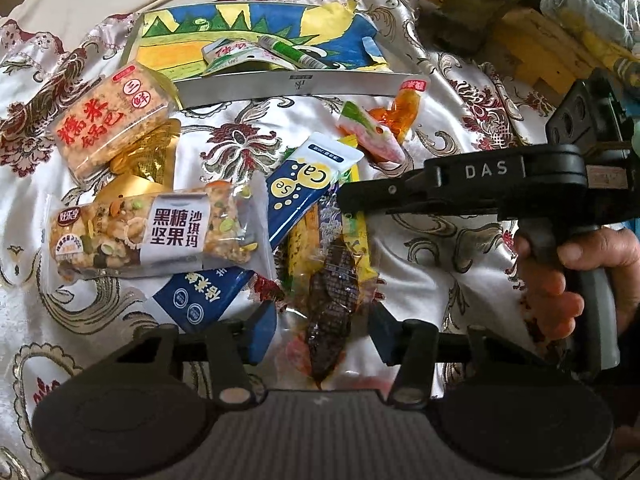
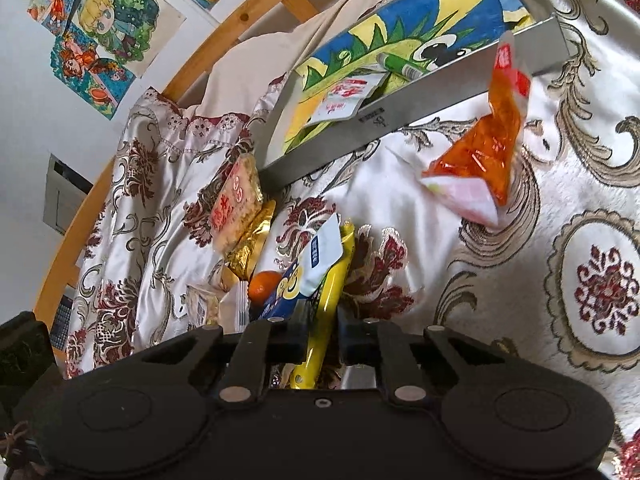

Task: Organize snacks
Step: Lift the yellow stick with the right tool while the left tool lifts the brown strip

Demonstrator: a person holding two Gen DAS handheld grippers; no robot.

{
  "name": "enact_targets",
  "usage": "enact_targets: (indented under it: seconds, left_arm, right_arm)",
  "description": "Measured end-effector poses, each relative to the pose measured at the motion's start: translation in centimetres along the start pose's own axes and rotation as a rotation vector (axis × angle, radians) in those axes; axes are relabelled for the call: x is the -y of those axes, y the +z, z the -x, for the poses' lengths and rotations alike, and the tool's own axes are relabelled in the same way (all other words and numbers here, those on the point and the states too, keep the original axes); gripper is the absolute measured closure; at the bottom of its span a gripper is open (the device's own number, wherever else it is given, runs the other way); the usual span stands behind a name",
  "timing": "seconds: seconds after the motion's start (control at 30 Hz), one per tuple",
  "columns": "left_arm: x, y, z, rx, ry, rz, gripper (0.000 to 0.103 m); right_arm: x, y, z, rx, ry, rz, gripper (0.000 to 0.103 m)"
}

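Metal tray [image 1: 304,84] at far side of patterned cloth [image 1: 440,256], lined with bright drawing; inside: white sachet [image 1: 230,54], green tube [image 1: 288,50]. Snack pile near, outside tray. Left gripper [image 1: 320,332] partly closed, pads against dark vacuum-packed snack [image 1: 330,312]. Right gripper [image 2: 322,334] nearly closed, pinching yellow packet [image 2: 328,304]. Orange pouch [image 2: 492,132] right of pile, just beside tray.

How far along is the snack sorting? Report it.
Done: two packets lie in the tray. In hand: right claw shut on the yellow packet; left claw grips the dark packet. Left: nut bar, rice cracker pack, orange pouch and others on the cloth.
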State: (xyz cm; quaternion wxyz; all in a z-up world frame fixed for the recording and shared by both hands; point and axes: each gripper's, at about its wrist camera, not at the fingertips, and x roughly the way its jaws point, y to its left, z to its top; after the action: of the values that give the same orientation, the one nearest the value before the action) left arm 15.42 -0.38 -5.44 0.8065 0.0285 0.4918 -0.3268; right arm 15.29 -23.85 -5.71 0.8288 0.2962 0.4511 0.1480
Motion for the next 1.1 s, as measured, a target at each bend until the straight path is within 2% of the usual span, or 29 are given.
enact_targets:
  seconds: [0.1,0.27,0.37,0.5,0.57,0.7,0.83,0.97,1.1]
  left_arm:
    - [-0.1,0.0,0.2,0.005,0.002,0.009,0.049]
    - [-1.0,0.1,0.3,0.002,0.025,0.049,0.049]
    - [-1.4,0.0,-0.2,-0.015,0.027,0.069,0.049]
    - [-1.5,-0.1,-0.4,-0.02,0.032,0.066,0.049]
    - [-1.5,-0.1,-0.3,-0.013,0.034,0.076,0.054]
    - [-2.2,0.1,-0.1,-0.007,0.034,0.12,0.054]
    - [-2.1,0.0,-0.2,-0.009,0.044,0.127,0.055]
    - [-2.1,0.1,-0.4,-0.012,0.051,0.137,0.054]
    - [-2.3,0.1,-0.7,-0.018,0.055,0.143,0.054]
  right_arm:
    - [0.2,0.2,-0.2,-0.011,-0.004,-0.022,0.087]
    - [0.9,-0.3,-1.6,-0.034,-0.033,-0.074,0.078]
    - [0.9,-0.4,-2.2,-0.03,-0.032,-0.091,0.081]
    - [0.0,-0.5,-2.2,-0.012,-0.05,-0.028,0.086]
    - [-0.4,-0.3,-1.4,0.015,-0.046,-0.012,0.09]
    - [-0.8,1.0,1.1,0.053,-0.092,0.05,0.092]
    - [-0.9,1.7,3.1,0.018,-0.14,0.121,0.092]
    - [-2.0,0.9,4.9,-0.018,-0.178,0.233,0.092]
    - [-3.3,-0.6,4.2,-0.021,-0.221,0.337,0.089]
